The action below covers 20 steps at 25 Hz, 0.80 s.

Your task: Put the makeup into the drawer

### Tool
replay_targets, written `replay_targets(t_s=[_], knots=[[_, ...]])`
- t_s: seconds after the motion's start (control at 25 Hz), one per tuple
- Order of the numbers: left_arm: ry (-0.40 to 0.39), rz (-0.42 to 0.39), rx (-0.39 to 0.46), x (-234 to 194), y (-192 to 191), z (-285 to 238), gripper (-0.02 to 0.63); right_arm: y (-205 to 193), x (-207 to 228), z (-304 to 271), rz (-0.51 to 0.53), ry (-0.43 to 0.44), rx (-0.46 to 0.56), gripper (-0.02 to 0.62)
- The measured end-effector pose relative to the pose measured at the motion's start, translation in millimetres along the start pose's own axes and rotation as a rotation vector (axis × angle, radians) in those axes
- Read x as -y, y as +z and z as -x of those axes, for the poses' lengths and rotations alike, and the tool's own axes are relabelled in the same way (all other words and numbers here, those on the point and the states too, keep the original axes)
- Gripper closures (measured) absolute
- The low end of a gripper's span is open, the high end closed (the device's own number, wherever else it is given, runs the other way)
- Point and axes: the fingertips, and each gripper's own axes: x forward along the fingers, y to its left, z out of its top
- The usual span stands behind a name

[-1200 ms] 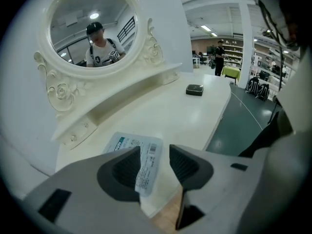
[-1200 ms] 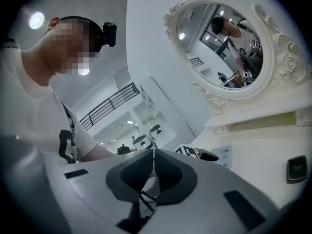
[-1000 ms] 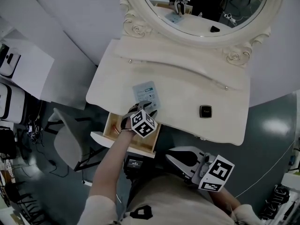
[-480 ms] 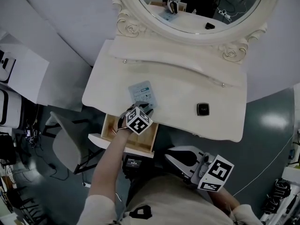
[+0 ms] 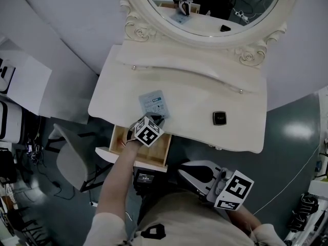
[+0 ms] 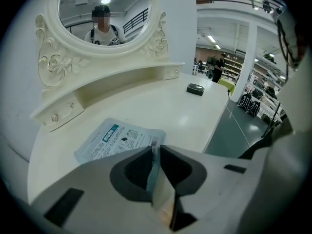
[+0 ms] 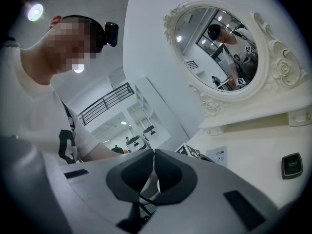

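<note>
The dressing table [image 5: 205, 86] had both pieces of makeup on its top, so as far as the views showed nothing had been stowed yet. Its drawer [image 5: 158, 154], at the 7 o'clock corner of the top in the head view, stood pulled out. No makeup showed in the part of it not covered by the left gripper [image 6: 156, 149]. That gripper pointed down at the front edge of the top. Its jaws had just been closing and now pinched the near edge of the pale blue sachet [image 5: 152, 102], which lay at 12 o'clock from the drawer. The right gripper [image 5: 181, 172] hung at 4 o'clock from the drawer, close to the person, jaws together on nothing. A small black compact [image 5: 219, 118] sat well apart at the sachet's 3 o'clock. In my judgement the first pick had only begun. Carrying the sachet to the drawer, and then the compact, was still to do.
</note>
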Motion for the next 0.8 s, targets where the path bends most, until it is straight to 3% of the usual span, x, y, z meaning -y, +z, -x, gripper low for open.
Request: replay_targets(t_s=[0.2,0.8], knots=[[0.011,0.009,0.013,-1,-6,9,0.528,0,-6,-3,0.007,0.008,-0.001,0.566],[0.046,0.146,0.184,-3,12,51,0.529,-5,-17,-9,0.019,0.028,-0.002,0.566]])
